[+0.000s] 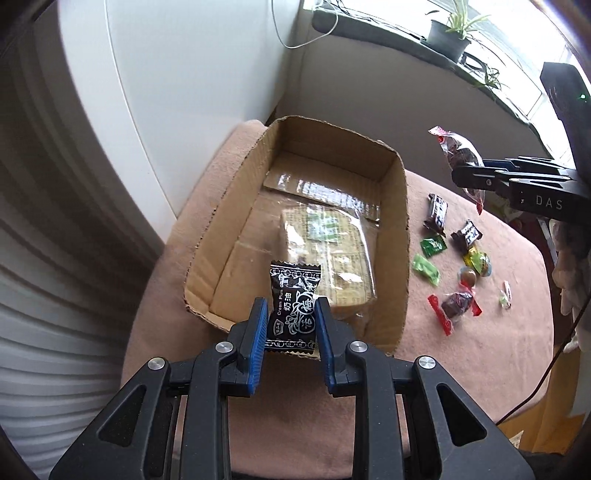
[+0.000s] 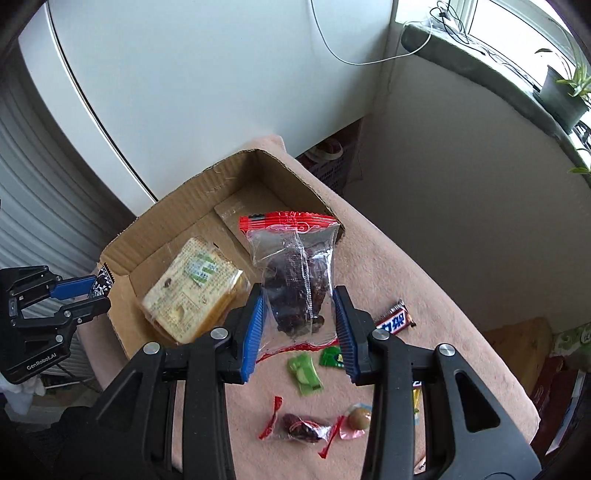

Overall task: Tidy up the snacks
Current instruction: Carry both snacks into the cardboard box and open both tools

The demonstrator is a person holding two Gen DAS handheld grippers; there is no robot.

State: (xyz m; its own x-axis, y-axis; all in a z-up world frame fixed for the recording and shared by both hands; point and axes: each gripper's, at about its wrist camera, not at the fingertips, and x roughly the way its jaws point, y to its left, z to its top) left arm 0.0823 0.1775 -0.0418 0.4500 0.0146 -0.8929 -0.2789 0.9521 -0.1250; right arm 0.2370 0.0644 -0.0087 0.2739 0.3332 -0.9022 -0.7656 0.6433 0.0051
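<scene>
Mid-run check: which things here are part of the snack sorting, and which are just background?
Job: black plum candy in left gripper; clear red-edged packet in right gripper; cardboard box; loose snacks on the cloth.

Background: potted plant, white cable.

Both black grippers tilt steeply downward, the left gripper (image 1: 290,321) and right gripper (image 2: 300,328) each with blue-padded fingers (image 1: 258,325) pinched on a wrapper.
</scene>
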